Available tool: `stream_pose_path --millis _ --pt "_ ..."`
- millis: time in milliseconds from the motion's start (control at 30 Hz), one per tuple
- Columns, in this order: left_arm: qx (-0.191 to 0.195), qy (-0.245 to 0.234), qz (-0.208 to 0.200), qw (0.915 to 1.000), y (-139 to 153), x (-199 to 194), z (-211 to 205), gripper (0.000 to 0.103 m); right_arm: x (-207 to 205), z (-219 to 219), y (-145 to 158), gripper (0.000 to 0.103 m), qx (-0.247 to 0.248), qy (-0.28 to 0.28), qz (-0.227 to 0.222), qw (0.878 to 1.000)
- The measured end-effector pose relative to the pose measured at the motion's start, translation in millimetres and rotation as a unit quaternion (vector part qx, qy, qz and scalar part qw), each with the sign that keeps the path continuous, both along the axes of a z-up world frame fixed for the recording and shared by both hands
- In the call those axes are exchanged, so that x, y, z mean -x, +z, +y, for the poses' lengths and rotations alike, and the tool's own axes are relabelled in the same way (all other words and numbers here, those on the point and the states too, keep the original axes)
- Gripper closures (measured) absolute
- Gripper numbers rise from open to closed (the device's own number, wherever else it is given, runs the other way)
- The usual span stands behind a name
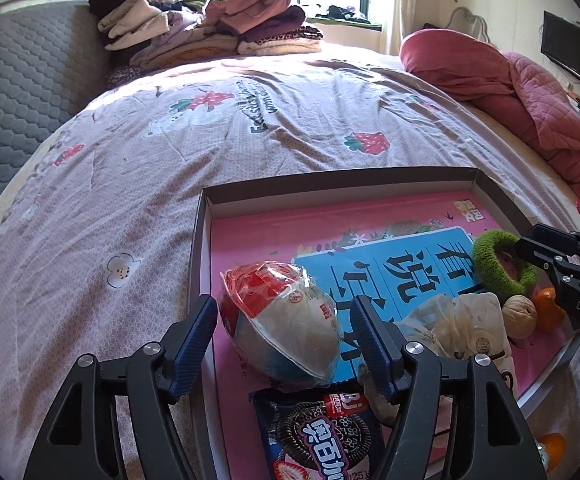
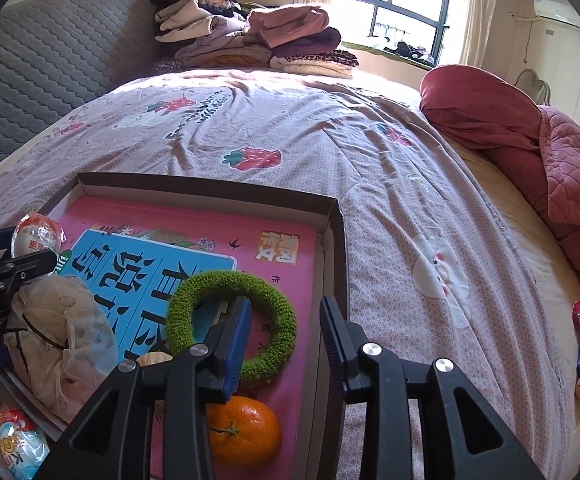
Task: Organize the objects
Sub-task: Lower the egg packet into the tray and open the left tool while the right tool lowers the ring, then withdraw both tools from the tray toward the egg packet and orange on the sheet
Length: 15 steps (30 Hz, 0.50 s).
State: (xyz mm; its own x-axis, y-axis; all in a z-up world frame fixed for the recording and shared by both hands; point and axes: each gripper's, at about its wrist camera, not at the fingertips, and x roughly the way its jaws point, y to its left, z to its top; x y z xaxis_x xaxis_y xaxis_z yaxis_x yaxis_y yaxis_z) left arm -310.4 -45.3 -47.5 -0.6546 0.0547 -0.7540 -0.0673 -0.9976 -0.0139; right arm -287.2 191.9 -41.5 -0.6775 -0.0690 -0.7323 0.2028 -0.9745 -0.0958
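1. Two hand-held grippers reach over a shallow dark cardboard box lid (image 1: 370, 180) lying on a bed with a strawberry-print quilt (image 1: 169, 160).
2. At the left, the left hand-held gripper (image 1: 283, 320) is released: its blue-padded fingers (image 1: 199, 332) stand on either side of a plastic-wrapped red-and-white egg-shaped toy (image 1: 281, 320), and gaps show between pads and wrapper. The toy rests on the pink-and-blue picture book (image 1: 390, 256) that lines the lid.
3. Just in front of the toy lies a dark blue cookie packet (image 1: 322, 436).
4. Further right sit a crumpled translucent white bag (image 2: 53, 332), a tan walnut (image 1: 520, 314) and an orange mandarin (image 2: 245, 432), all inside the lid.
5. Near the lid's right wall, a fuzzy green ring-shaped hair tie (image 2: 233, 328) lies flat on the book.
6. The right hand-held gripper (image 2: 285, 336) is released too, partly spread; its left finger sits inside the ring, the right finger over the lid's wall, neither pressing the tie.
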Motion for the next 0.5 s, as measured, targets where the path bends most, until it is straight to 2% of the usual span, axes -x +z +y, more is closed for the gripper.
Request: stream_pose_path --millis 367,433,500 --pt "-0.001 0.013 0.018 0.9997 15.7 -5.7 -3.3 0.028 -9.8 -5.8 12.0 0.067 0.02 0.006 0.012 1.0" --pt "-0.001 0.014 0.023 0.9996 21.2 -9.6 -2.5 0.028 -13.8 -6.0 16.5 0.064 0.026 0.007 0.016 1.0" --pt "-0.003 0.014 0.03 0.9995 27.7 -14.5 -1.6 0.027 -18.7 -6.6 21.8 0.055 0.034 0.011 0.02 0.999"
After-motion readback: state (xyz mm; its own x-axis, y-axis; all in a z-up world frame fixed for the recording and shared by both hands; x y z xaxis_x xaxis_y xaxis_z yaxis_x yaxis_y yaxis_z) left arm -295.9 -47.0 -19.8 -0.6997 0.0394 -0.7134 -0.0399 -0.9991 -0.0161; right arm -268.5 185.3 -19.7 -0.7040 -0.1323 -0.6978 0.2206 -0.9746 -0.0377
